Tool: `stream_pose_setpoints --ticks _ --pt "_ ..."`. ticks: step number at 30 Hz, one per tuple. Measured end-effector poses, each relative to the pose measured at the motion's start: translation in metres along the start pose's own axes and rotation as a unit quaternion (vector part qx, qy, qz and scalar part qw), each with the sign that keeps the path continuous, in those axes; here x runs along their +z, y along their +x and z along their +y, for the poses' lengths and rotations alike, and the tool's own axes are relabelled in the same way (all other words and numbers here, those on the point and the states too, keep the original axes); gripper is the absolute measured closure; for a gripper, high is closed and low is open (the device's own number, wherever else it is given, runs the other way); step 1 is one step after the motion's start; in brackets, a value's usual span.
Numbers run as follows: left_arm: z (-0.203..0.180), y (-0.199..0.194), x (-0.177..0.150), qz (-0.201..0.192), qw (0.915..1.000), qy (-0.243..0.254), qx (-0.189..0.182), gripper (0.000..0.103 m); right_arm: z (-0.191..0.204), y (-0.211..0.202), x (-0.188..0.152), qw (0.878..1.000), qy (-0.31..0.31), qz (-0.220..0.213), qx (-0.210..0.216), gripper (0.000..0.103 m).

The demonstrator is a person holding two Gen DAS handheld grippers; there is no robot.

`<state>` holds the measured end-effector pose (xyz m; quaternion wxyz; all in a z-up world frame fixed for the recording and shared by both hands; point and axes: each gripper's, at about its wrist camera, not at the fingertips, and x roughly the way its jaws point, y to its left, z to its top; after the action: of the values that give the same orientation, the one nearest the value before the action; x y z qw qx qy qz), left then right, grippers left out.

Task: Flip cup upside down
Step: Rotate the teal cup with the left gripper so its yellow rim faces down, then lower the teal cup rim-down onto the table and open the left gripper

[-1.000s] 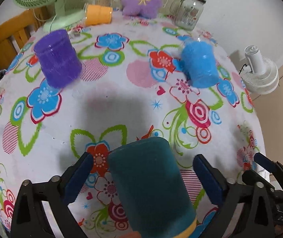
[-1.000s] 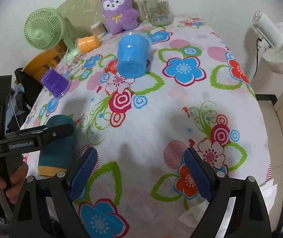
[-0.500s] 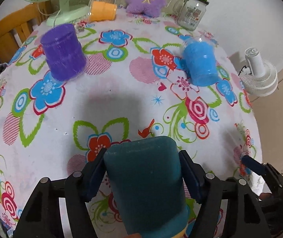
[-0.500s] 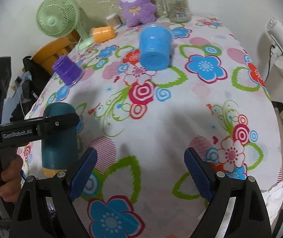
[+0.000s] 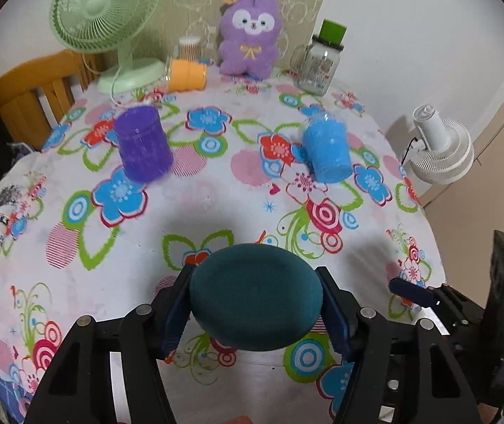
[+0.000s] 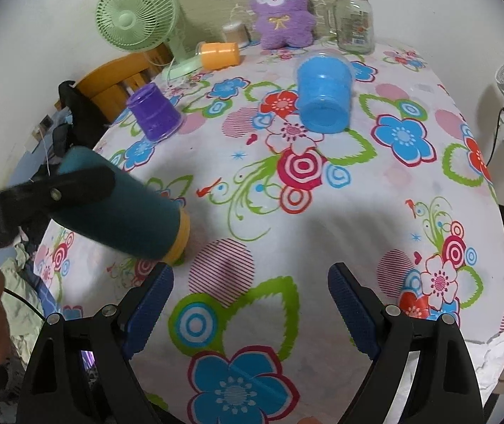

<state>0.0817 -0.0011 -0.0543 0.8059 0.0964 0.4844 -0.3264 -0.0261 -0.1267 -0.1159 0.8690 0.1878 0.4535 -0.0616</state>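
Note:
My left gripper (image 5: 255,309) is shut on a dark teal cup (image 5: 255,300) with a yellow rim. In the left wrist view I see its closed base end-on between the blue pads. In the right wrist view the teal cup (image 6: 124,212) is tilted far over, its yellow rim low near the floral tablecloth (image 6: 322,219), with the left gripper's finger across it. My right gripper (image 6: 250,304) is open and empty above the cloth, to the right of the cup.
A purple cup (image 5: 143,143) and a blue cup (image 5: 327,150) stand upside down farther back. An orange cup (image 5: 186,74) lies on its side near a green fan (image 5: 110,24), a purple plush (image 5: 250,35) and a glass jar (image 5: 319,60). A white fan (image 5: 440,145) stands off the right edge.
My left gripper closed on the teal cup, then lifted and tilted it from standing to nearly lying over. The right gripper stayed open and shifted slightly.

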Motion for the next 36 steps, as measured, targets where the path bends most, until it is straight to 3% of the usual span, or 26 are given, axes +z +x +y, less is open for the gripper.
stream_pose_setpoints --ticks 8,18,22,36 --pt "-0.001 -0.029 -0.002 -0.03 0.9995 0.01 0.008 0.035 0.005 -0.001 -0.001 1.0 -0.004 0.0 0.0 0.012" --pt "-0.002 -0.026 -0.009 -0.02 0.9995 0.013 0.02 0.035 0.01 0.0 -0.005 1.0 -0.011 0.006 -0.002 0.012" --pt "-0.002 -0.028 -0.009 -0.025 0.9993 0.013 0.022 0.028 0.009 0.0 -0.005 1.0 -0.01 0.007 -0.004 0.012" --pt "-0.001 -0.029 -0.007 -0.029 0.9991 0.017 0.026 0.027 0.013 0.006 -0.003 1.0 -0.015 0.014 -0.004 0.012"
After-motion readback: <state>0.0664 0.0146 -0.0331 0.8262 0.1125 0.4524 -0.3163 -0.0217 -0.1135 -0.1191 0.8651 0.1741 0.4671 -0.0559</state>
